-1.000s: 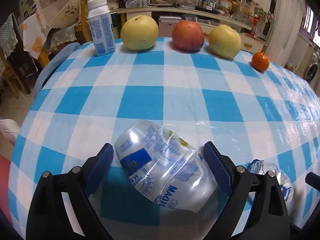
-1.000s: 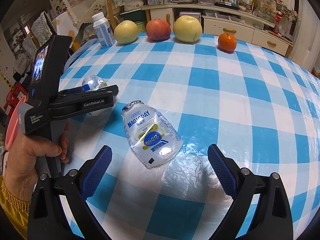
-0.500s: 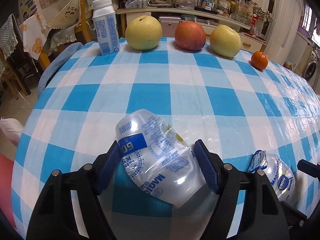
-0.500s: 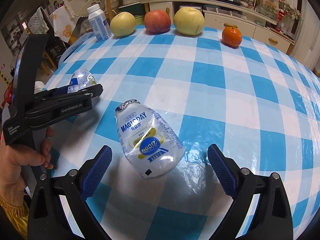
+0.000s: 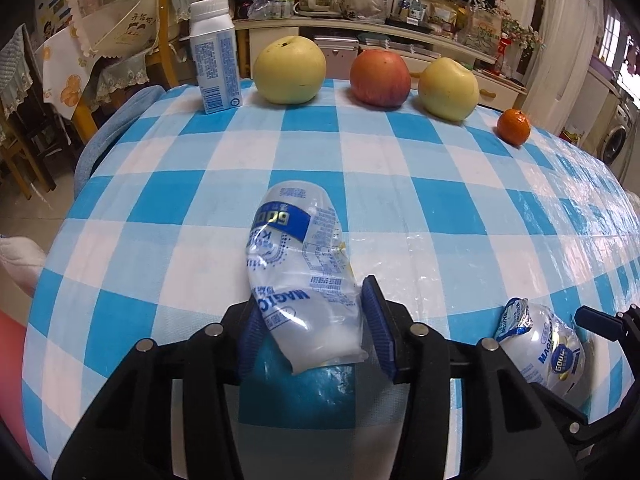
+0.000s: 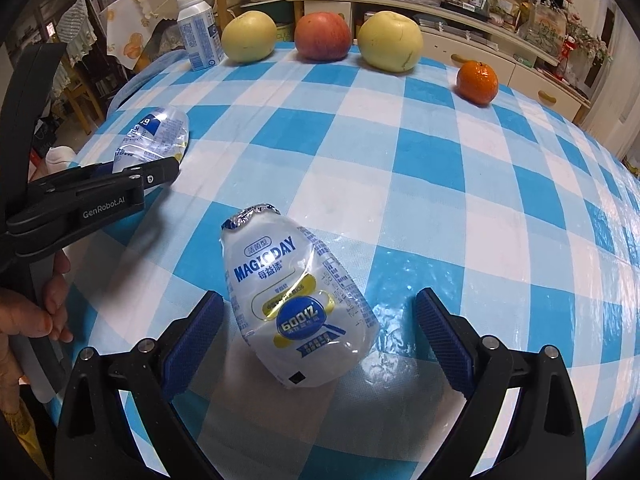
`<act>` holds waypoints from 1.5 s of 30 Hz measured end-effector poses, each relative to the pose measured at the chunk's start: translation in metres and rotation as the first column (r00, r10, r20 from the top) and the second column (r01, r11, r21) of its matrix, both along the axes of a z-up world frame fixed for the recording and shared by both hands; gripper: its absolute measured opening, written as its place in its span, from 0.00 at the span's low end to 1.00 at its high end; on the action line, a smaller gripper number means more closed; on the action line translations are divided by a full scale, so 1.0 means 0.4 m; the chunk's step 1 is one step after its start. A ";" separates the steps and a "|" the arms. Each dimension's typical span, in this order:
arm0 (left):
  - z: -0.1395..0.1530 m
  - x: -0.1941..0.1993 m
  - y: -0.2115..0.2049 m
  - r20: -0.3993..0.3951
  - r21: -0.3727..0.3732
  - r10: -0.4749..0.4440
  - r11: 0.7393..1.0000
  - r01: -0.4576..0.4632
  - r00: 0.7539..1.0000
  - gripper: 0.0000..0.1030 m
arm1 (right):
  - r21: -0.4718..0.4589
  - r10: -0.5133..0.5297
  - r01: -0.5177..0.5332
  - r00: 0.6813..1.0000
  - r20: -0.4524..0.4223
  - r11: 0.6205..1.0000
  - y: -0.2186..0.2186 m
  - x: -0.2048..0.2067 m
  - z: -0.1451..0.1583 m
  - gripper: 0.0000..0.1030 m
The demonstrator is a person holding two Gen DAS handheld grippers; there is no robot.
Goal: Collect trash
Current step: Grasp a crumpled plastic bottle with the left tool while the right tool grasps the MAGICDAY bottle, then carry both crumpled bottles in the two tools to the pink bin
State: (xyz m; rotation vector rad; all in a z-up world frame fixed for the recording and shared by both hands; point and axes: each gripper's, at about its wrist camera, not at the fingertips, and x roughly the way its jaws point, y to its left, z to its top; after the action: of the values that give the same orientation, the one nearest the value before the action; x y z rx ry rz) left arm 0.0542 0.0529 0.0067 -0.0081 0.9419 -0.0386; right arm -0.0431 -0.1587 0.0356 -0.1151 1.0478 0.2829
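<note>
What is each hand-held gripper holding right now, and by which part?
Left hand-held gripper is shut on the crushed bottle, at its neck end. Right hand-held gripper is open around the second bottle, holding nothing.

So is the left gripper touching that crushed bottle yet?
Touching. In the left wrist view, both pads of the left gripper press the crushed bottle, no gap either side.

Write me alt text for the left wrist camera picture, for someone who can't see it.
The left gripper has its fingers shut on a crushed clear plastic bottle lying on a blue-and-white checked tablecloth. A second crushed bottle lies to the right. Along the far edge stand a milk carton, three apples and a tangerine.
</note>
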 end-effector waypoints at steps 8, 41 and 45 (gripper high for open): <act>-0.003 0.006 0.001 0.005 0.014 -0.021 1.000 0.021 1.000 0.57 | -0.041 0.030 -0.029 1.000 0.005 0.999 0.020 -0.003 -0.009 0.81; 0.070 -0.067 0.117 0.063 -0.148 -0.022 0.989 0.031 0.998 0.30 | -0.008 0.118 -0.117 0.990 0.082 0.993 0.089 -0.063 0.038 0.64; 0.093 -0.094 0.150 0.085 -0.143 -0.006 0.990 0.018 0.996 0.30 | -0.004 0.126 -0.127 0.987 0.095 0.992 0.107 -0.069 0.048 0.64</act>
State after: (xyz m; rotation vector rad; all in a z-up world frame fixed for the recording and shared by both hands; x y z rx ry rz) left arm 0.0166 0.1128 0.0439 -0.1329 0.8527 -0.1168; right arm -0.0708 -0.1158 0.0547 -0.1924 0.9469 0.3897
